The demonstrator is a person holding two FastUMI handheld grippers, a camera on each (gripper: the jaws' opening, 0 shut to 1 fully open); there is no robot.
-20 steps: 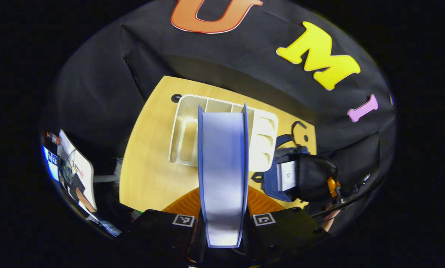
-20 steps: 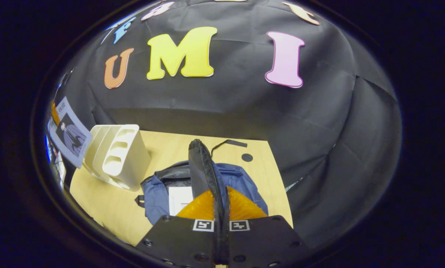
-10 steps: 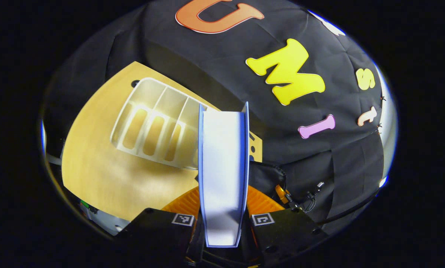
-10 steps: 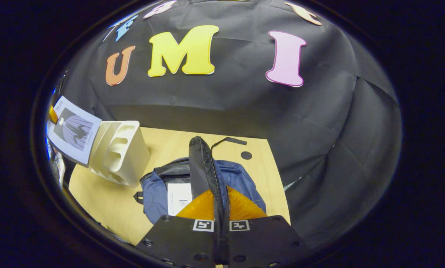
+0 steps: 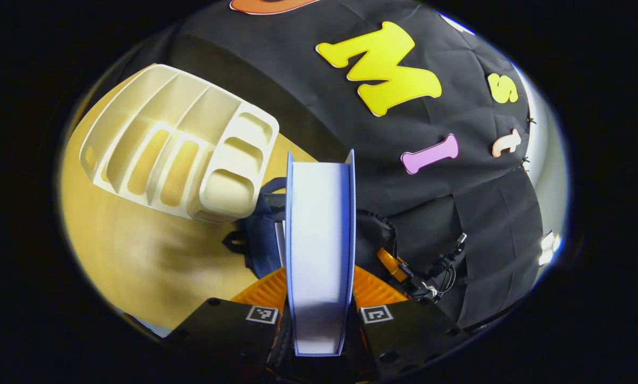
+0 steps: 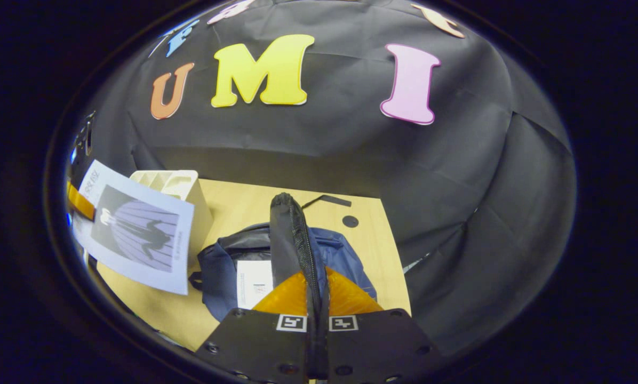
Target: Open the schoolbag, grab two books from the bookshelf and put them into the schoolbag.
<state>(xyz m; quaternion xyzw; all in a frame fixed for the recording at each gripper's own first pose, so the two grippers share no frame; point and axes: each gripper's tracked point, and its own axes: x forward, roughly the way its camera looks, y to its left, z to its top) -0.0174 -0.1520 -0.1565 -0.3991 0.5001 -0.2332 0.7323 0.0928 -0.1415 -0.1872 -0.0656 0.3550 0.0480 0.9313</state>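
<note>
In the left gripper view, my left gripper (image 5: 319, 304) was clamped on a book (image 5: 319, 240), held edge-on above the table (image 5: 137, 256), the shelf (image 5: 175, 144) at upper left.

In the right gripper view, my right gripper (image 6: 317, 314) pinched the flap (image 6: 292, 234) of the open bag (image 6: 223, 261); a second book (image 6: 255, 277) lay inside it.

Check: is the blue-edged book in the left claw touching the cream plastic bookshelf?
Apart. The right gripper view shows the blue-edged book lifted in front of the cream plastic bookshelf; the left gripper view shows the shelf off to the side of the book.
</note>
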